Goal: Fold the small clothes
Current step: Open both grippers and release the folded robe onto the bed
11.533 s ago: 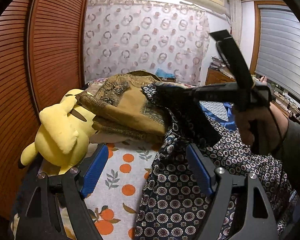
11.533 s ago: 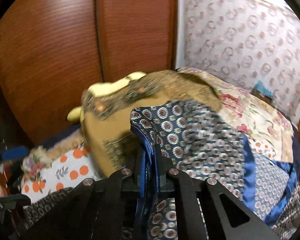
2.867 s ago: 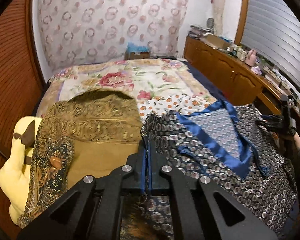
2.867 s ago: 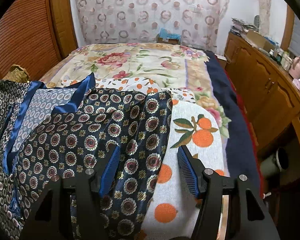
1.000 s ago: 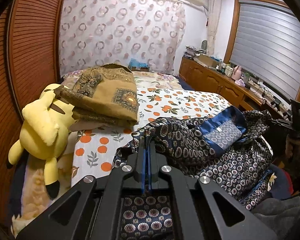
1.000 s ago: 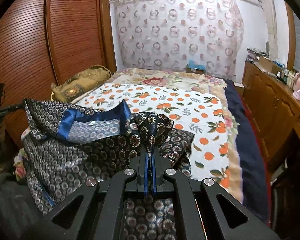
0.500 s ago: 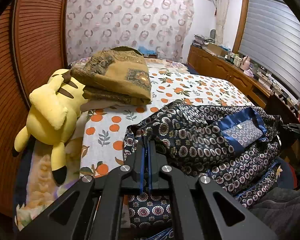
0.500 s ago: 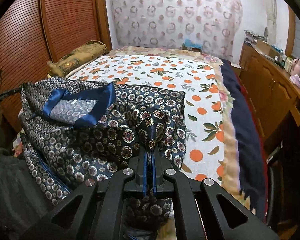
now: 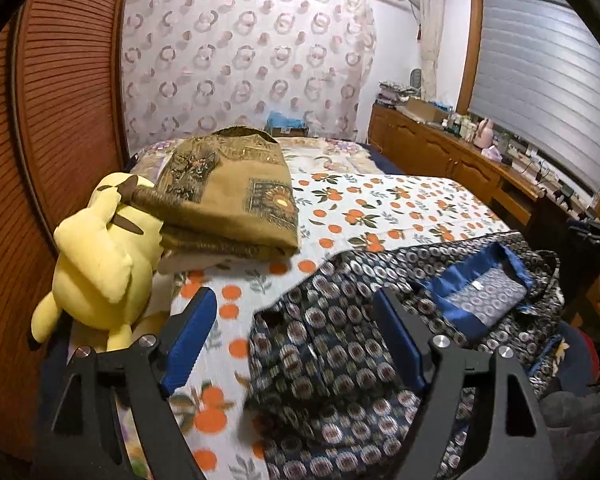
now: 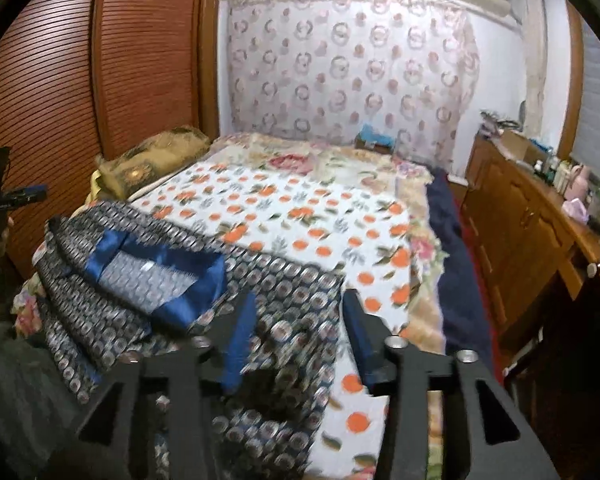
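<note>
Both grippers let go of the dark navy medallion-print garment with blue satin trim [image 9: 400, 320] on the orange-print bedsheet [image 9: 380, 208].

From left: yellow plush toy [image 9: 100, 264], folded tan patterned cloth [image 9: 236, 192], then the left gripper [image 9: 296, 340], jaws just spread wide above the garment; the right gripper [image 10: 298, 332], jaws just parted, pads clear of the fabric.

Navy medallion-print garment [image 9: 340, 320], crumpled on bed

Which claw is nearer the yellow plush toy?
Left. The left claw hangs open over the bed edge, with the yellow plush toy just beyond its left finger. The right claw is across the dark patterned garment, the toy mostly hidden from it.
</note>
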A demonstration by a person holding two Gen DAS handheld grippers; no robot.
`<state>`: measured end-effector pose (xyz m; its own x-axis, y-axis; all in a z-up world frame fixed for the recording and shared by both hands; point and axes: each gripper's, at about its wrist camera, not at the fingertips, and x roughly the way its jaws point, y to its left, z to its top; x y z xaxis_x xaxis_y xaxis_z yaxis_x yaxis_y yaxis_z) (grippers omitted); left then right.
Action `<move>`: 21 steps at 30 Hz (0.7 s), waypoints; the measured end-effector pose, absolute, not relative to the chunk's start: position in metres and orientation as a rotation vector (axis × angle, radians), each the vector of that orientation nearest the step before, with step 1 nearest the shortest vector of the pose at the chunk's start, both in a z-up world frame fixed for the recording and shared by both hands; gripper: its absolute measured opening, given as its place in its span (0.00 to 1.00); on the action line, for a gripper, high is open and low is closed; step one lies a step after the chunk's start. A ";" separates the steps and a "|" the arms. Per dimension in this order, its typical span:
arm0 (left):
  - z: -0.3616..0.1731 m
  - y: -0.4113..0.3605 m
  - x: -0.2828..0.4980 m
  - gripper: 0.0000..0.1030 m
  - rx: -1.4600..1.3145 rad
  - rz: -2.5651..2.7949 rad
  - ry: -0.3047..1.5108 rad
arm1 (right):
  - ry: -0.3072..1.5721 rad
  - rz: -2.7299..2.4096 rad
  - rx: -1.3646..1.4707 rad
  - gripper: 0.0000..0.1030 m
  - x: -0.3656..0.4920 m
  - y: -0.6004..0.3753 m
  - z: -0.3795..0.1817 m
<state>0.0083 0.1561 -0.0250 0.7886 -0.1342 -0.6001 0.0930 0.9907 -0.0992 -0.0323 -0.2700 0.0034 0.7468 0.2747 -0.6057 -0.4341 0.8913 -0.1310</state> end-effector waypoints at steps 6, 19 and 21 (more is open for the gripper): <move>-0.039 0.160 0.058 0.79 -0.037 -0.118 0.709 | 0.653 0.377 -0.270 0.61 0.008 -0.261 -0.015; -0.105 0.155 0.085 0.79 -0.002 -0.128 0.929 | 0.844 0.371 -0.215 0.61 0.085 -0.256 -0.067; -0.106 0.157 0.084 0.79 -0.021 -0.133 0.928 | 0.871 0.365 -0.217 0.62 0.088 -0.256 -0.072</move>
<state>0.0838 0.1572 -0.1059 0.5917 -0.1230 -0.7967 0.1049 0.9916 -0.0752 0.0878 -0.2564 -0.0722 0.5879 0.2230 -0.7776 -0.3979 0.9166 -0.0380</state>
